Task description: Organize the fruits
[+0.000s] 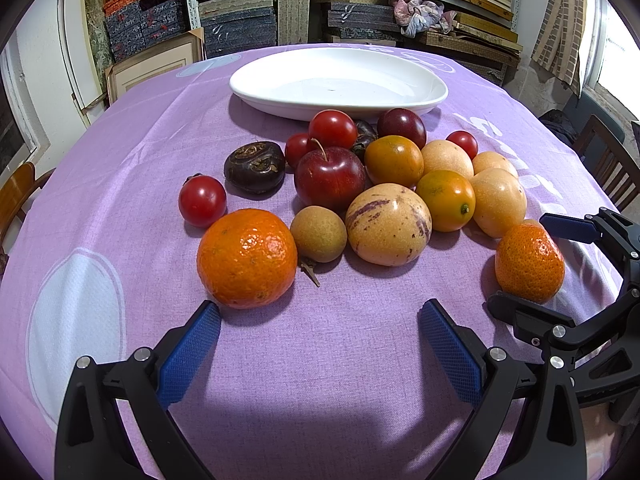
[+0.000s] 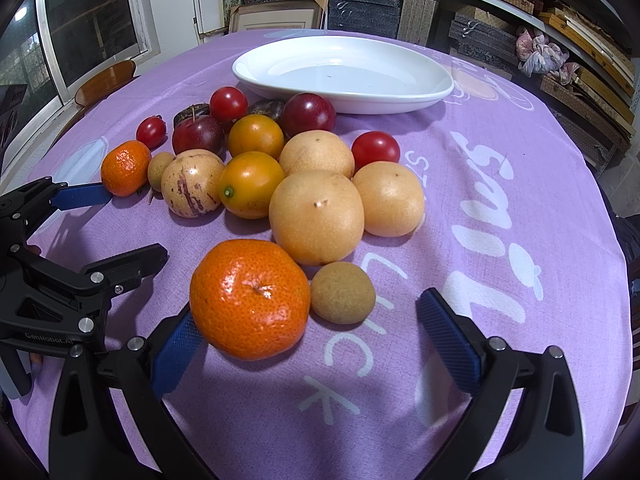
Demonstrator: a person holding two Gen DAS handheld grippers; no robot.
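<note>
A heap of fruit lies on a purple tablecloth (image 1: 320,360) in front of an empty white plate (image 1: 338,82). In the left wrist view my left gripper (image 1: 320,328) is open, its left fingertip touching or almost touching a tangerine (image 1: 247,258). Behind it lie a striped pepino melon (image 1: 388,224), a red plum (image 1: 330,178), cherry tomatoes (image 1: 202,200) and yellow passion fruits (image 1: 498,202). In the right wrist view my right gripper (image 2: 308,320) is open around a second tangerine (image 2: 250,298), next to a small brown longan (image 2: 343,292). The plate (image 2: 344,74) lies behind.
Each gripper shows in the other's view: the right one (image 1: 532,264) around its tangerine, the left one (image 2: 124,224) at the left edge. Wooden chairs (image 1: 612,160) stand around the table. Shelves of stacked boxes (image 1: 340,4) fill the back wall.
</note>
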